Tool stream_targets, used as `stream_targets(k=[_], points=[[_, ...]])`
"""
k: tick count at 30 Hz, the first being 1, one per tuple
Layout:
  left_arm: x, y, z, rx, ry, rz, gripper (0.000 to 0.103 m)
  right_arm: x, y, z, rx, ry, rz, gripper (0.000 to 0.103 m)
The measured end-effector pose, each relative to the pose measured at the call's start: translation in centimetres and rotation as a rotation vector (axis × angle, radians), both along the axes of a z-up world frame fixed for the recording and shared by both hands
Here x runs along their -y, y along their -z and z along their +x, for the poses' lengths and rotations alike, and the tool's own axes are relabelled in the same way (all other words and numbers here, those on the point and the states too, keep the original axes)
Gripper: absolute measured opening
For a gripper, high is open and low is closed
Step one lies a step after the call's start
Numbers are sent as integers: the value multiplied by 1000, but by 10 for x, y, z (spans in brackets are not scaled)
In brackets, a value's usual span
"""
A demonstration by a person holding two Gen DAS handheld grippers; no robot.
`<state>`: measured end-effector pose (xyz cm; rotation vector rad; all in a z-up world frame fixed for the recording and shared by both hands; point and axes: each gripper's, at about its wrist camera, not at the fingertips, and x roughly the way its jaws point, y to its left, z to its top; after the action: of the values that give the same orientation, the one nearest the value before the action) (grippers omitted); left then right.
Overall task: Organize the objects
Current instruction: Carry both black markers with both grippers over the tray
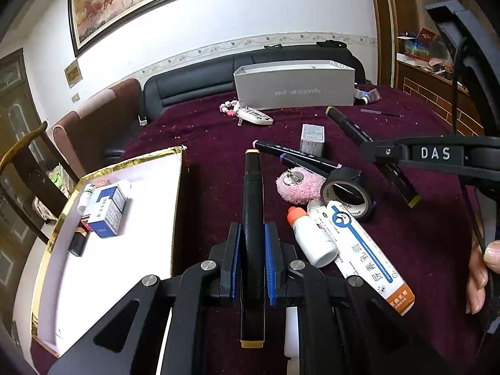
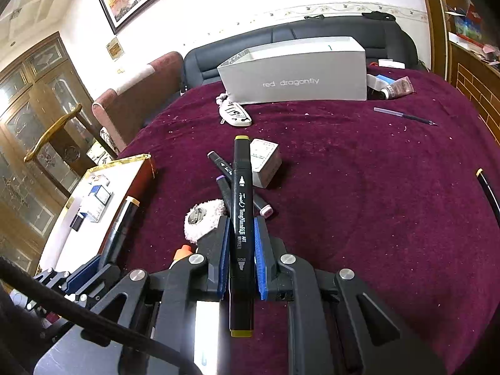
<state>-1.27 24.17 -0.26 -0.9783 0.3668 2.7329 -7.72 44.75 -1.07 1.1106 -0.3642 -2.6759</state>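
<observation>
left tool [image 1: 252, 262]: clamped on an orange-capped marker [image 1: 252, 206], held above the maroon bench [image 1: 422, 243] beside the white tray [image 1: 103, 281]
right tool [image 2: 240, 259]: clamped on a yellow-capped marker [image 2: 240, 206]
handling: light, stiff, smooth barrels; grip mid-length or they may pivot

A home living room is showing in both views. A framed painting [image 1: 125, 3] is hanging on the white wall above a black leather sofa [image 2: 312, 36]. A wooden chair [image 2: 59, 131] is standing before a glass-fronted cabinet [image 2: 34, 93]. Household oddments are lying across a table draped in a maroon cloth [image 2: 359, 187], beside a shoebox [image 2: 297, 75].
</observation>
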Motion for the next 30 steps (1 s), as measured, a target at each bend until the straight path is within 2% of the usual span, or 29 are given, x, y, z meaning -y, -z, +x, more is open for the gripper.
stream_targets(k=[13, 22, 30], points=[[3, -13, 10, -37, 2, 3, 11, 7, -3, 6, -17, -14, 3, 12], [22, -30, 13, -50, -6, 72, 11, 17, -8, 23, -32, -28, -61, 12], [61, -42, 13, -65, -46, 134, 11, 56, -18, 37, -45, -85, -73, 13]])
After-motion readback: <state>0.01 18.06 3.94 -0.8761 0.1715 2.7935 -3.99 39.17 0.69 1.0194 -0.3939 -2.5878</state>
